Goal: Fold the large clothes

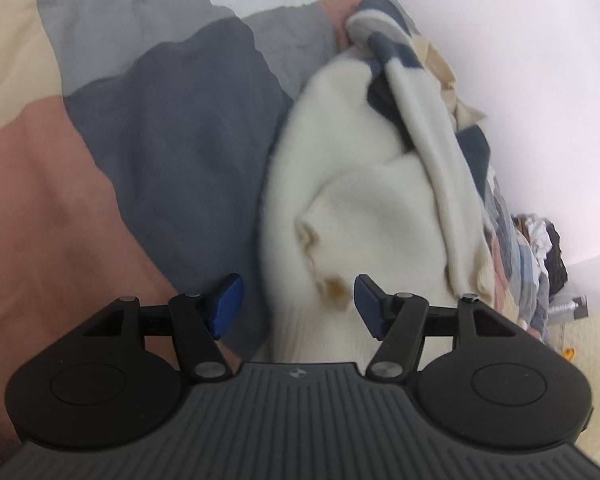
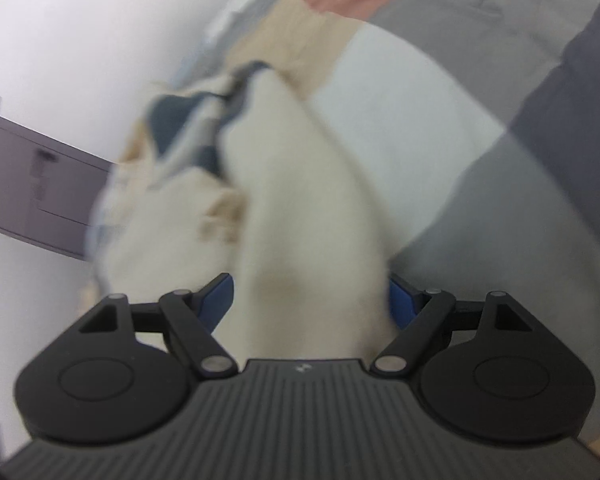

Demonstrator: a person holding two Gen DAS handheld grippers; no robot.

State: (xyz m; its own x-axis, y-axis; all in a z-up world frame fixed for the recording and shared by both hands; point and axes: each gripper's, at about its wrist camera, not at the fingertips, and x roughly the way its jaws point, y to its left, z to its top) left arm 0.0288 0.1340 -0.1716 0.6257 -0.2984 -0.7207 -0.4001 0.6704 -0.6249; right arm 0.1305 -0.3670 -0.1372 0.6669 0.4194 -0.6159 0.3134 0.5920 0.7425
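Observation:
A cream-white garment (image 1: 364, 184) with dark blue and grey panels lies bunched on the bed's colour-block quilt (image 1: 148, 128), close to the wall. My left gripper (image 1: 299, 306) hovers over its near end. The blue pads (image 1: 228, 304) stand apart, with the cloth under the gap and a visible gap at the left pad. In the blurred right wrist view, a thick fold of the same garment (image 2: 300, 208) runs between the fingers of my right gripper (image 2: 311, 302). Those jaws stand wide, and the cloth edge overlaps the right pad (image 2: 403, 306).
A white wall (image 1: 520, 60) runs along the far side of the bed. A heap of other clothes (image 1: 548, 252) lies past the bed's end, above a beige floor (image 1: 588, 360). A grey-purple panel (image 2: 40, 184) shows at the left of the right wrist view.

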